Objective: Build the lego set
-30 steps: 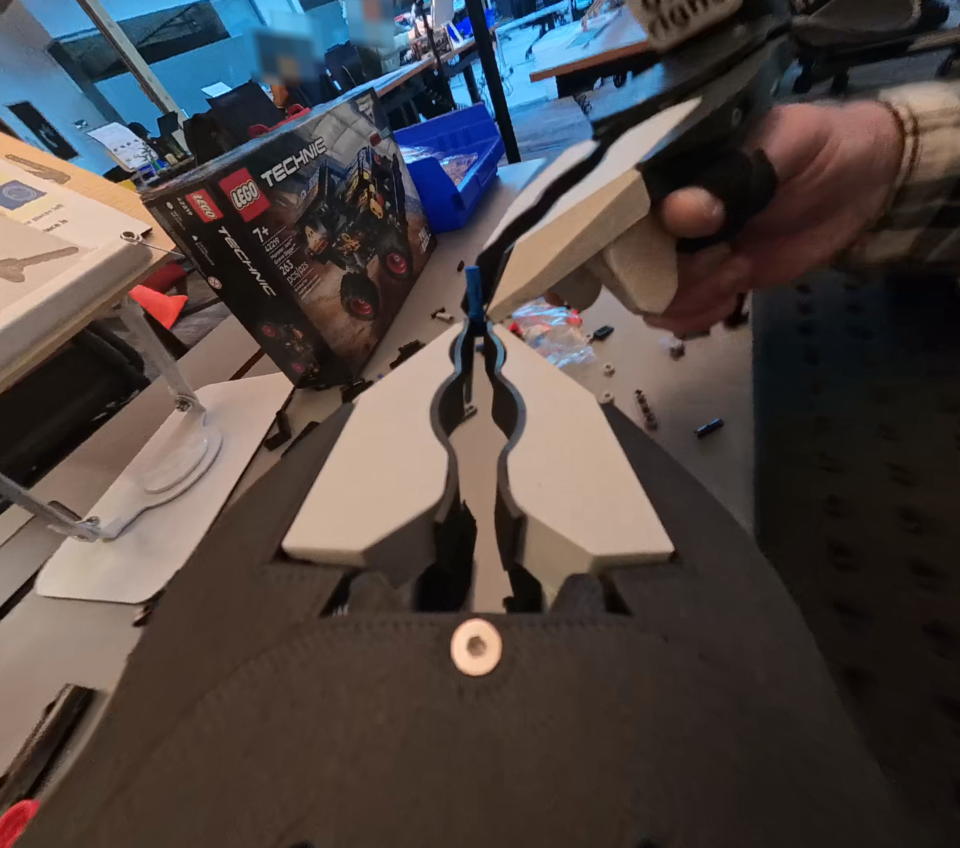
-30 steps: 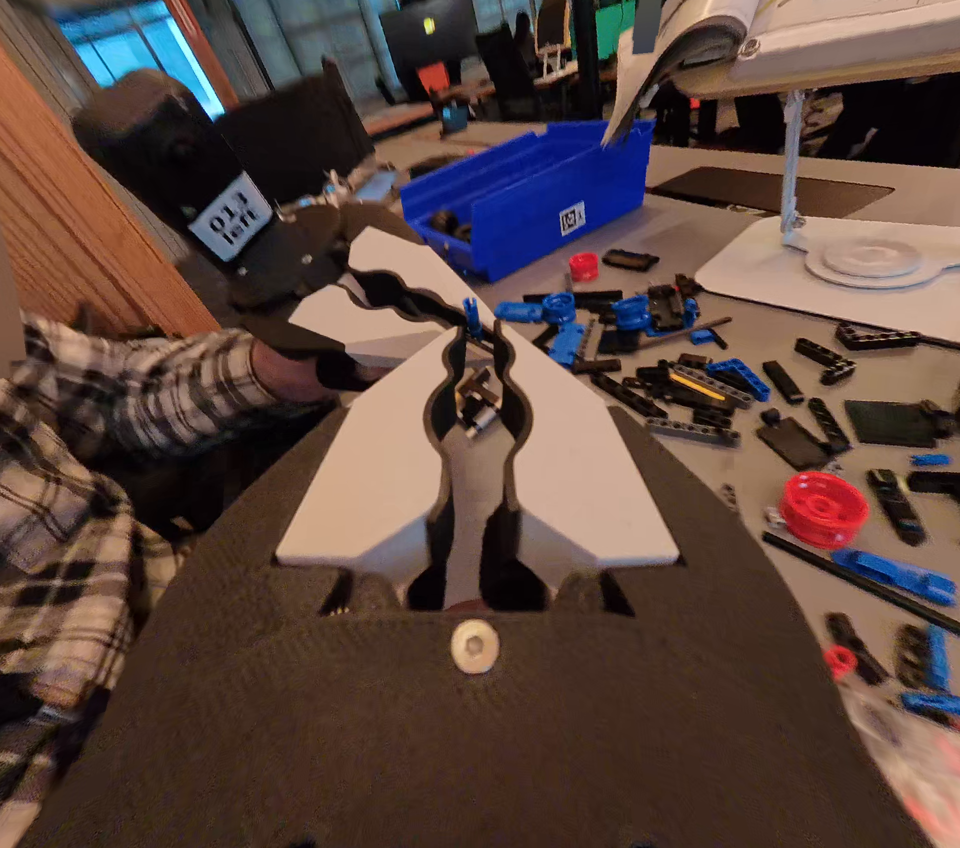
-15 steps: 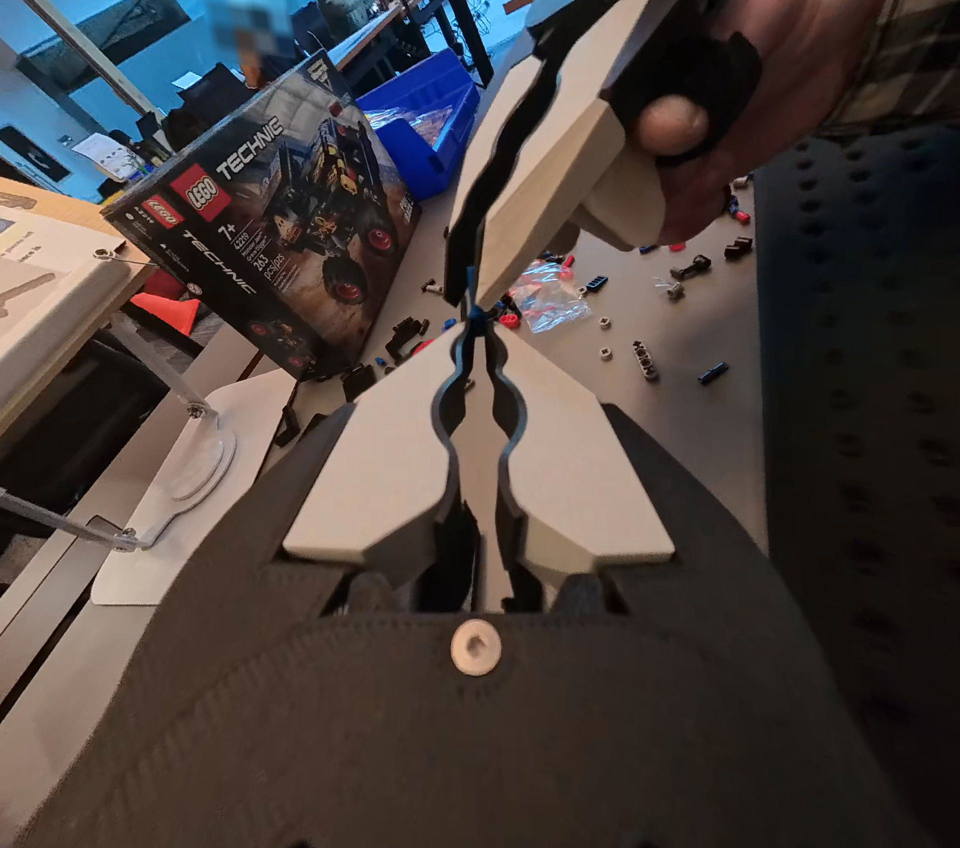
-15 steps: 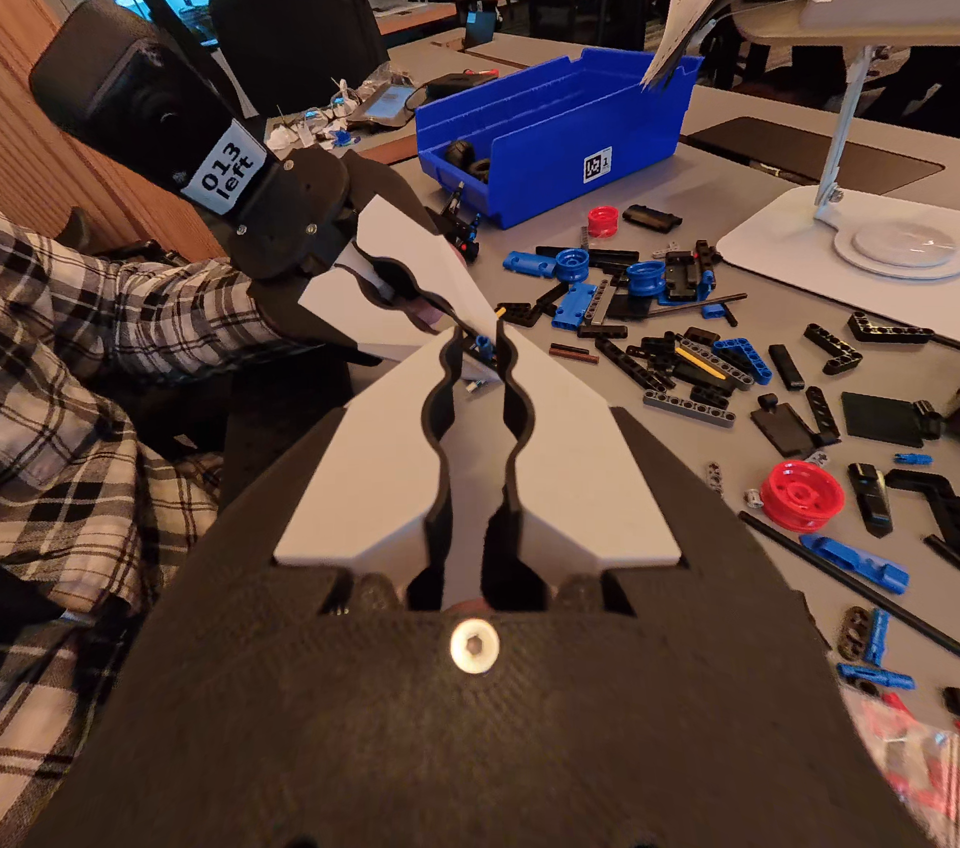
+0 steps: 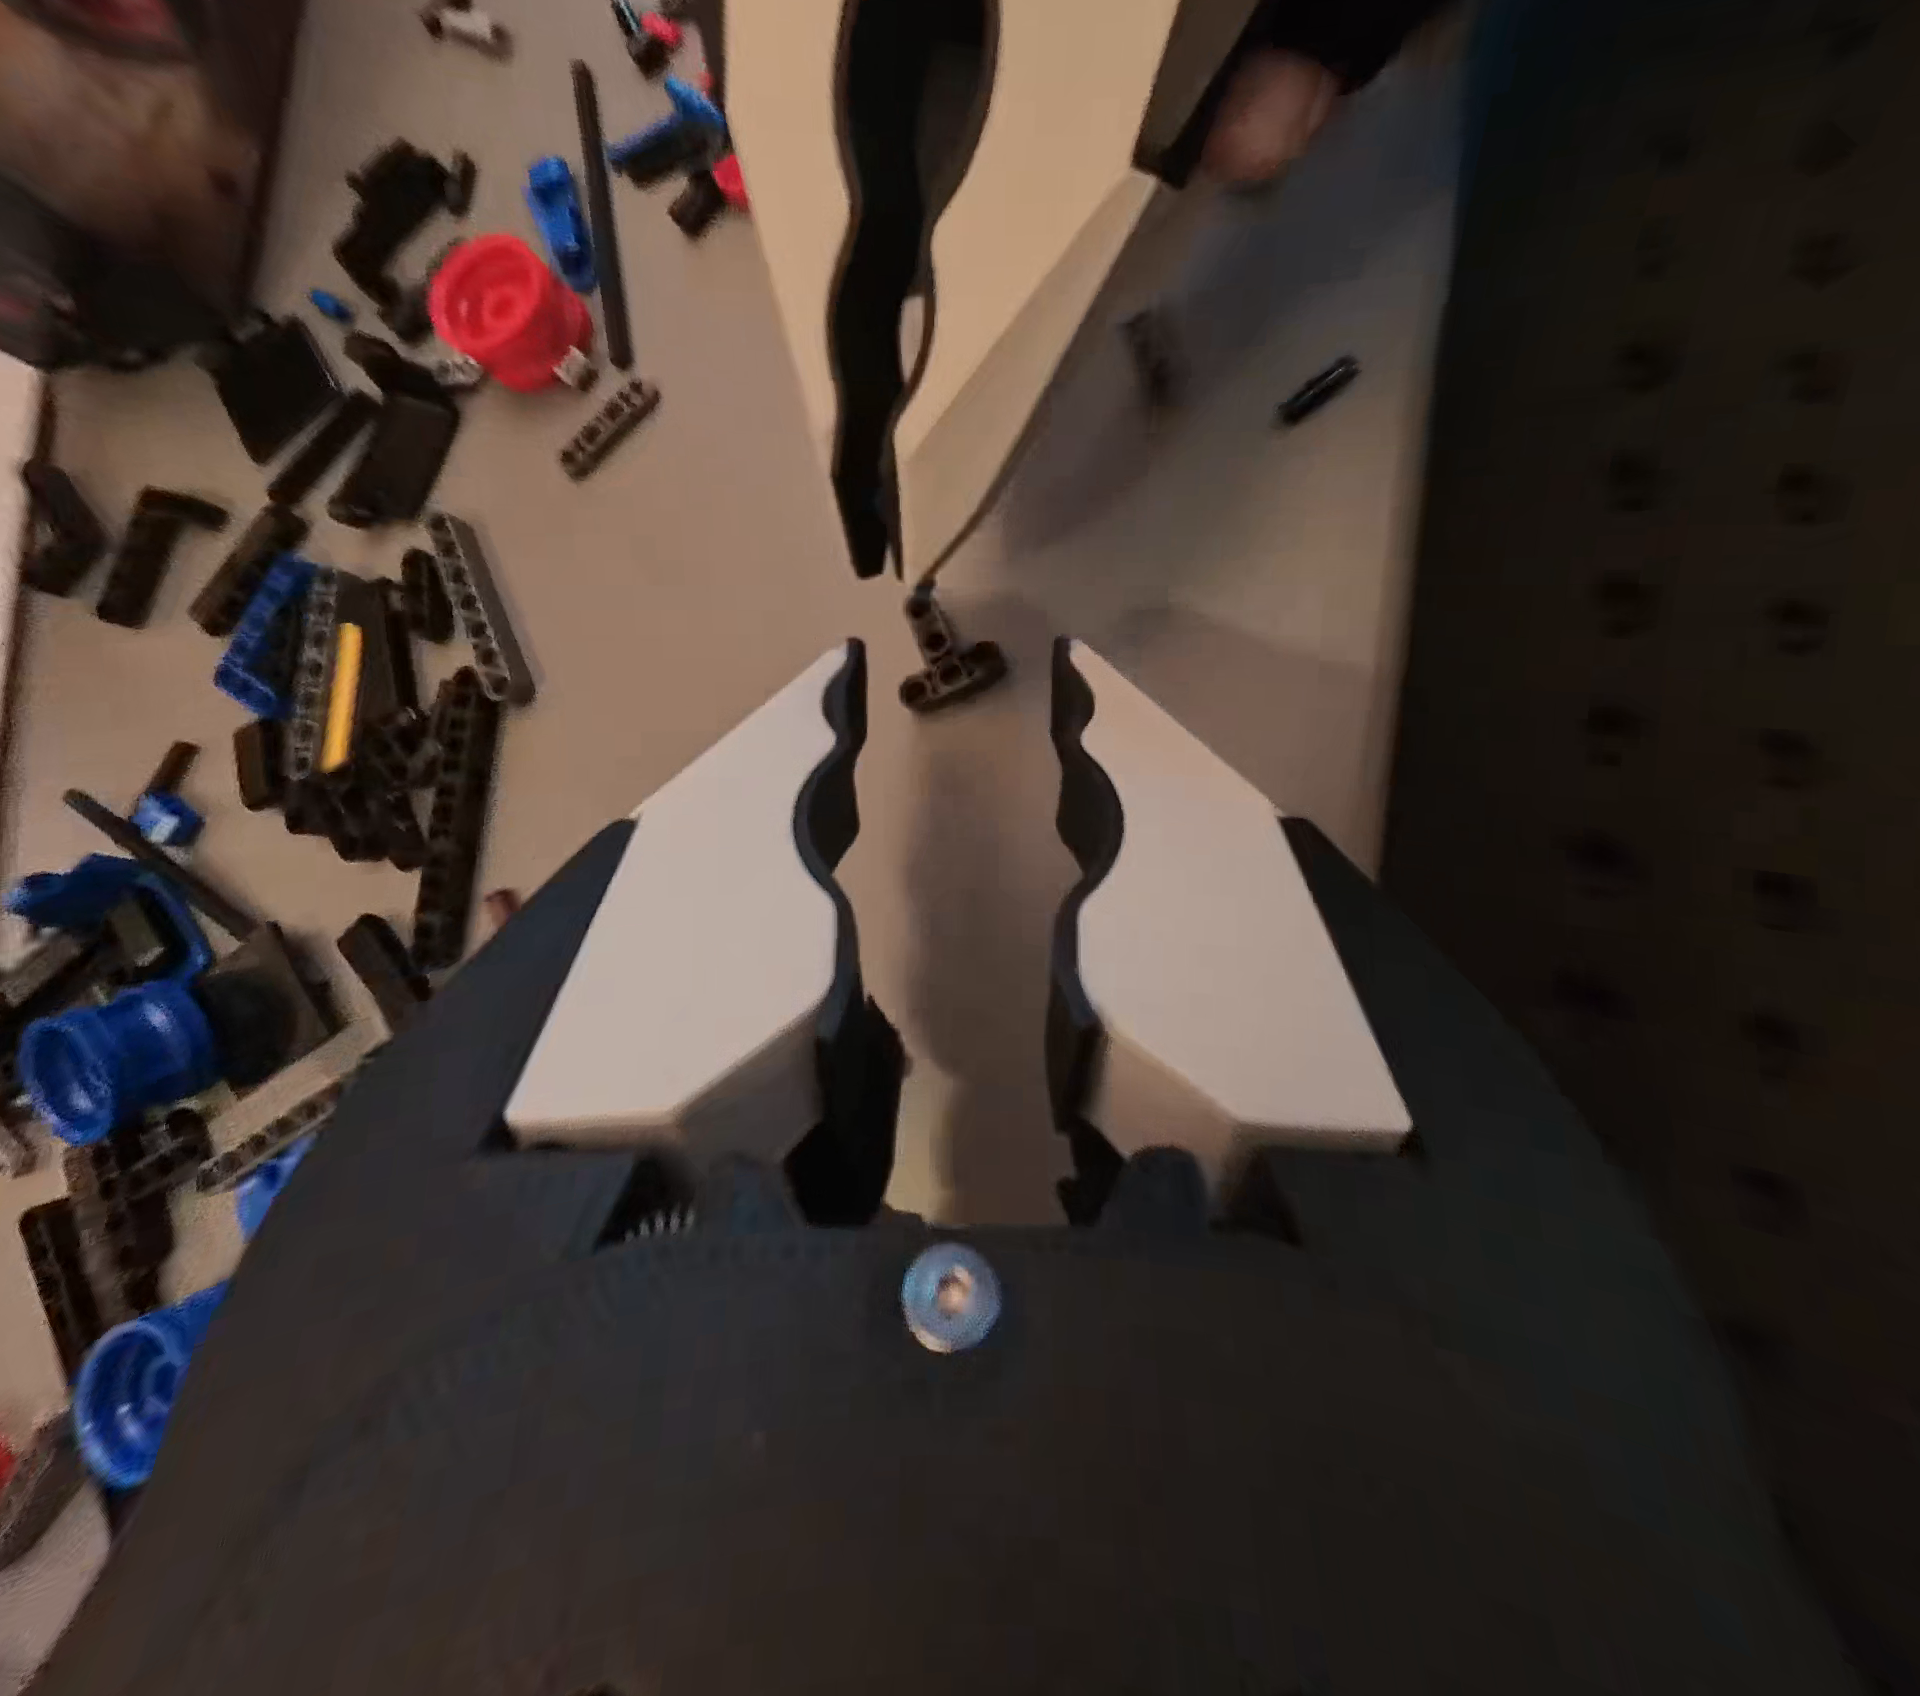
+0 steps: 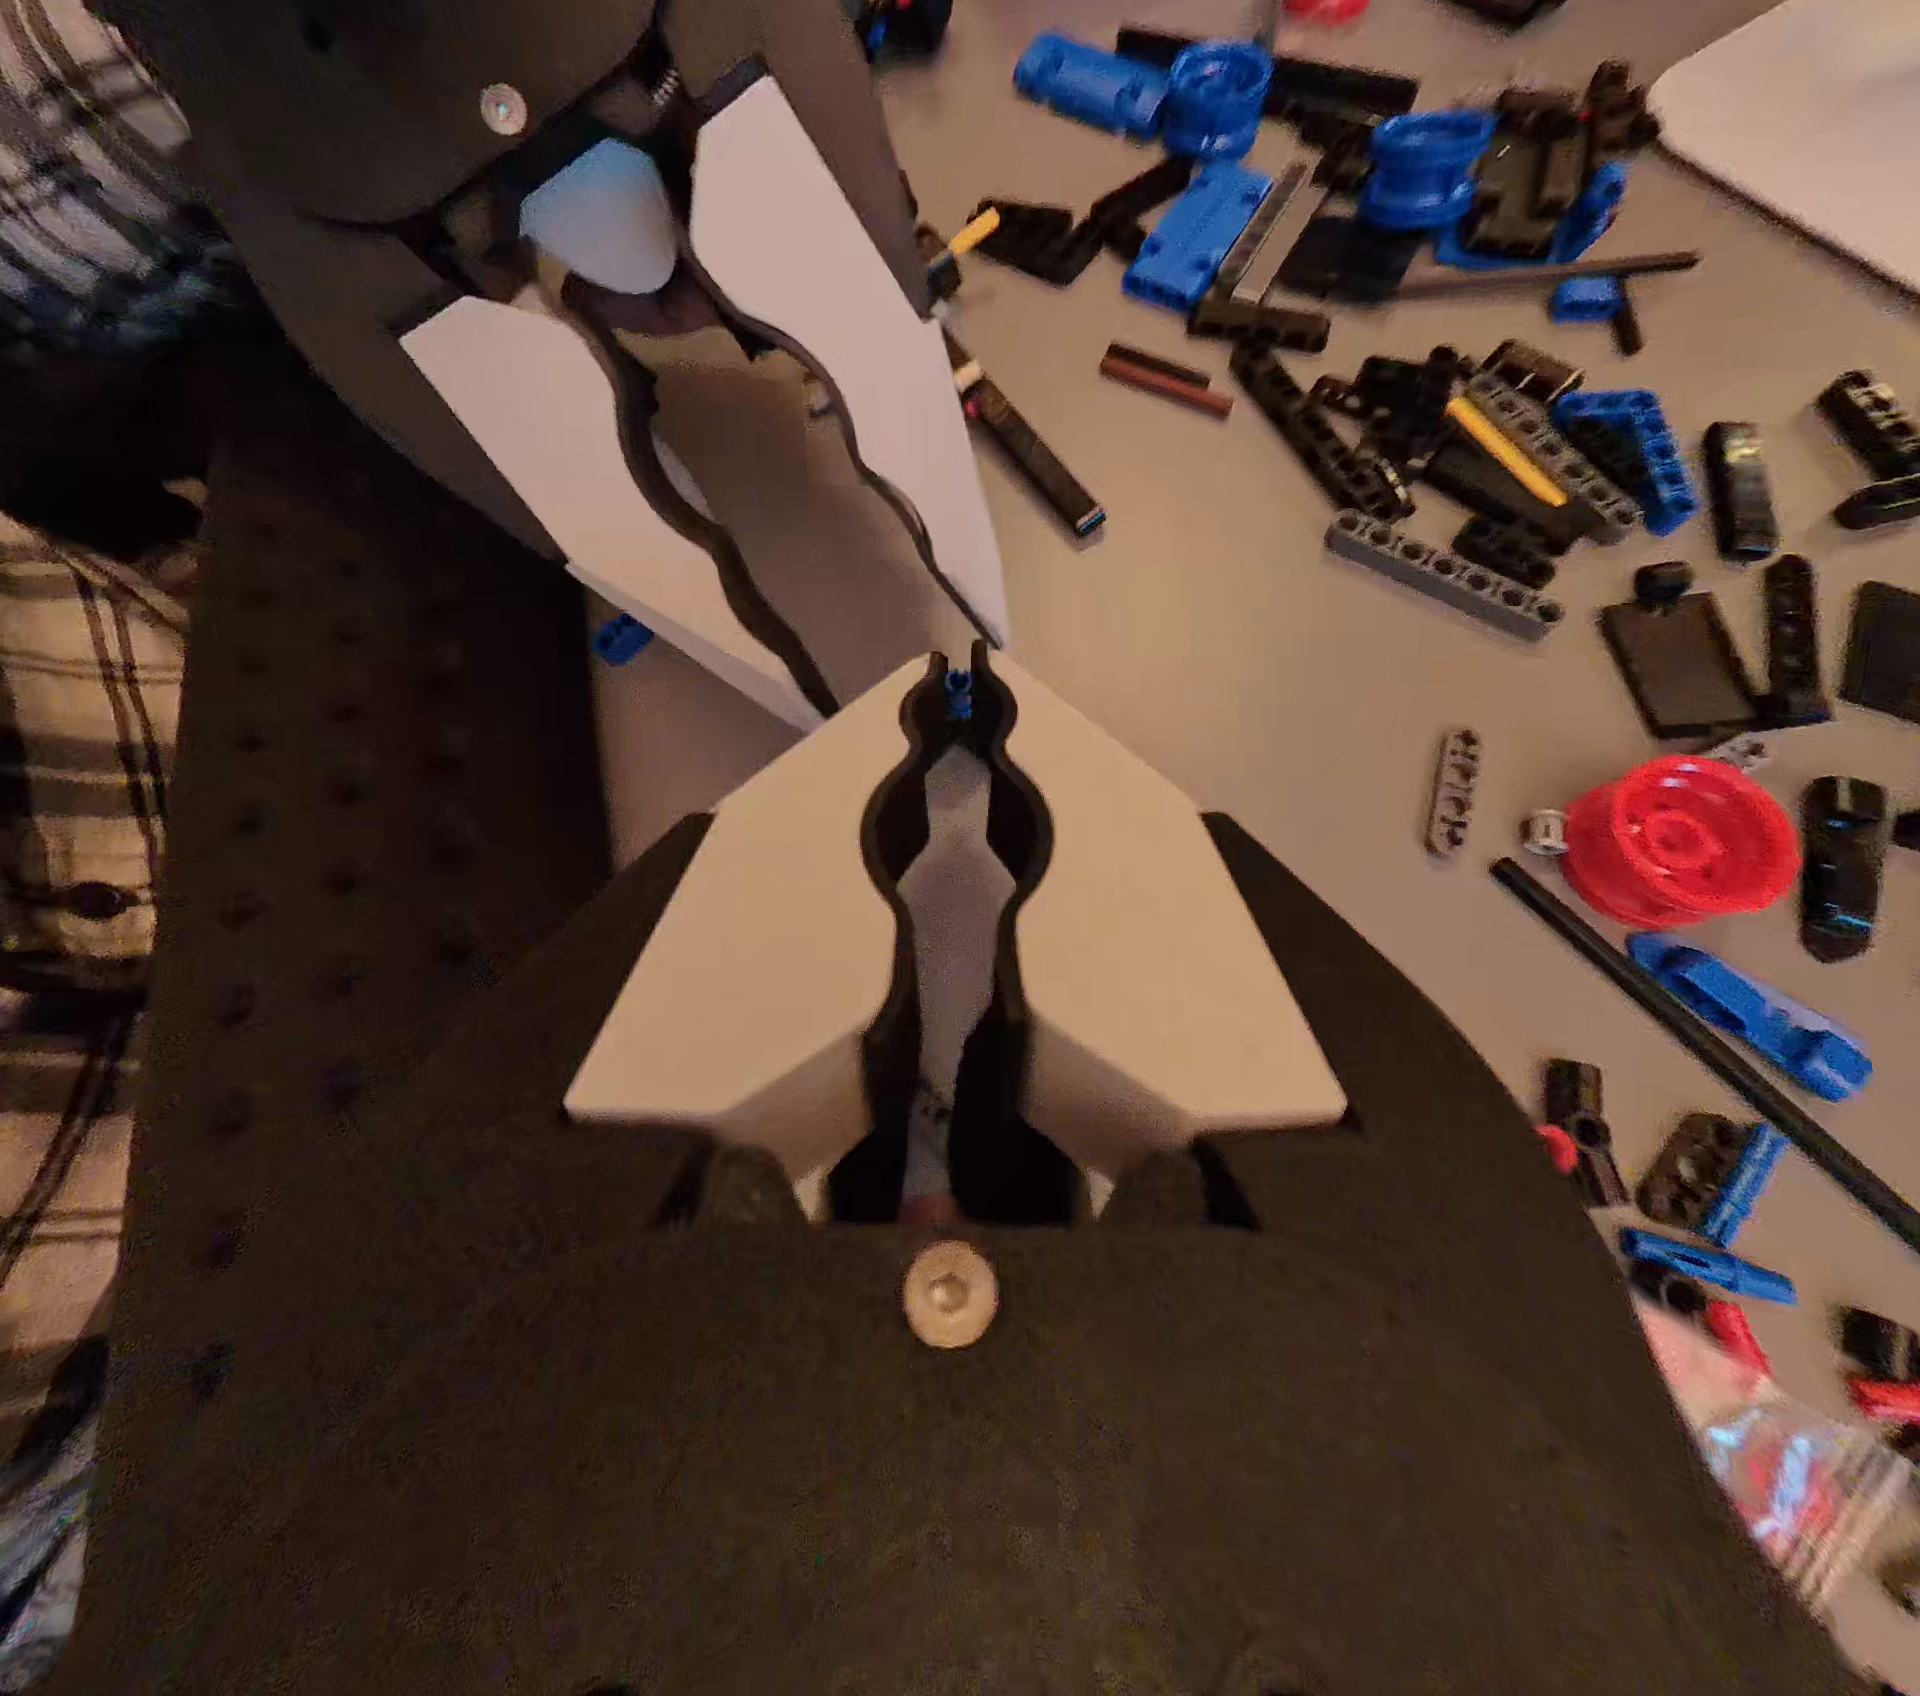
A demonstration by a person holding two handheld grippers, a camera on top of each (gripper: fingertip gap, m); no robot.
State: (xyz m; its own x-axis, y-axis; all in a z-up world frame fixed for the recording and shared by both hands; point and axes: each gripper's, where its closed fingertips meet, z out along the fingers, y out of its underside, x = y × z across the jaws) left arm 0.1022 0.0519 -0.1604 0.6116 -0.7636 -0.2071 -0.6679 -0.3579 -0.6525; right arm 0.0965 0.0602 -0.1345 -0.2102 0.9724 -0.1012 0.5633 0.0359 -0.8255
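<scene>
blue pin (image 6: 957, 696) clamped in right gripper (image 6: 957, 678), left gripper (image 5: 956, 659) spread over black t-shaped piece (image 5: 948, 659)

a big grey table (image 6: 1195, 670) fills most of both views. its top is smooth and plain. along one side lies a dark mat (image 5: 1683, 711) with rows of small round holes in it. a flat white base (image 6: 1808, 160) sits at the far corner of the table. the light is warm and a bit dim. soft shadows fall on the table.
</scene>
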